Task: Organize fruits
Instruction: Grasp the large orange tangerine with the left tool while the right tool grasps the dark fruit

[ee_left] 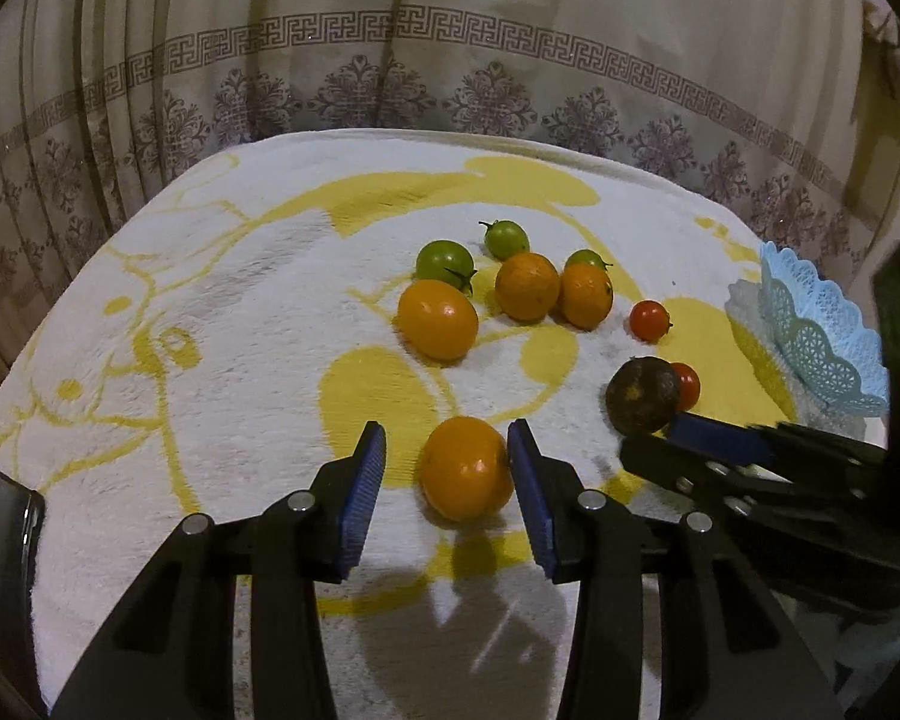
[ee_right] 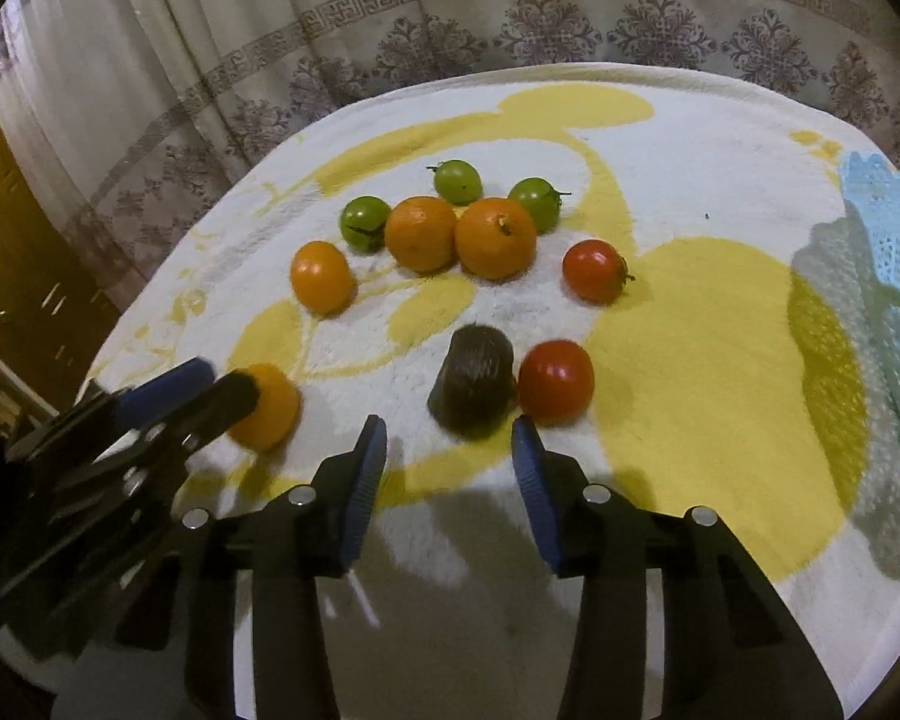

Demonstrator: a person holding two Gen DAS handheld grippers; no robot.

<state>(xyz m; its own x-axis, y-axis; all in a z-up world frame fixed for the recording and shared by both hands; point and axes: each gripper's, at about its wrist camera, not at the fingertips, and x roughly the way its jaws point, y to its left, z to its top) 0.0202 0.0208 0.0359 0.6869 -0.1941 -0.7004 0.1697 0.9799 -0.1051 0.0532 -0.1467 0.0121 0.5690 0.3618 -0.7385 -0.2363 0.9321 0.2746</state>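
Left claw [ee_left: 447,483] is sitting apart around the smooth round orange tomato [ee_left: 465,468], only one pad touching, so it's probably rolling off the fuzzy white-and-yellow surface [ee_left: 240,300], while the right claw [ee_right: 450,474], also apart, is gripping nothing.

Left hand-held gripper [ee_left: 447,468] straddles an orange tomato [ee_left: 465,468] on the white-and-yellow towel [ee_left: 210,360]: right pad touching it, left pad clearly apart. Right hand-held gripper [ee_left: 666,435] reaches in from the right, tip at a dark brown fruit [ee_left: 642,395]. Blue lace basket [ee_left: 822,336] at the tabletop's right edge.
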